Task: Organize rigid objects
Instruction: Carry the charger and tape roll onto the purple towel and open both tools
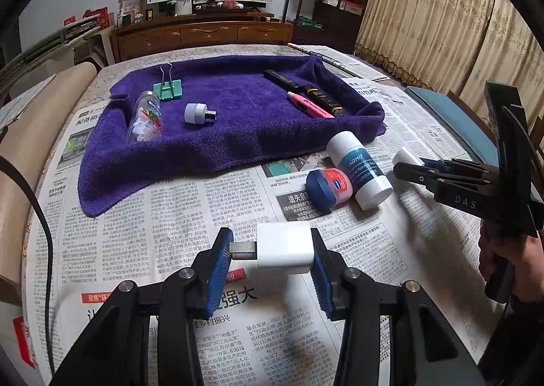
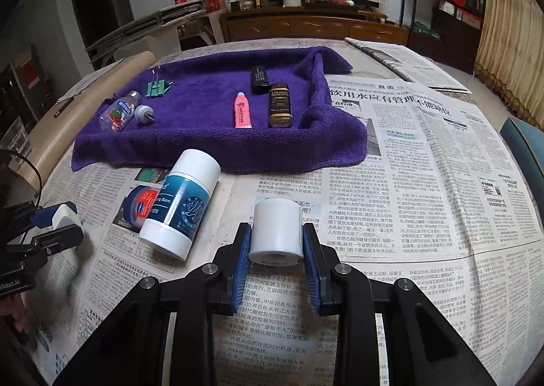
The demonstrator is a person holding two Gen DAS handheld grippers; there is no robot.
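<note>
**Both tools loaded; transfer to towel pending**

The table (image 2: 425,155), covered in newspaper, fills both views. The purple towel (image 1: 238,114) lies in the upper centre and carries a clear bottle (image 1: 144,117), a green binder clip (image 1: 167,88), a pink tube (image 2: 242,110) and a dark box (image 2: 279,105). A white-and-teal balm stick (image 2: 183,206) and a small blue-lidded jar (image 1: 326,187) lie on the newspaper just below the towel edge, touching each other.

Step in hand, as judged: both pickups are complete and placement on the towel comes next. That move calls for clearing the balm stick and the jar and releasing onto bare towel.

The left tool (image 1: 272,251), lower centre, is clamped on a white USB adapter (image 1: 284,246). The right tool (image 2: 275,243), lower centre, grips a white cylinder (image 2: 276,233). Both tools point steeply down at the table.
</note>
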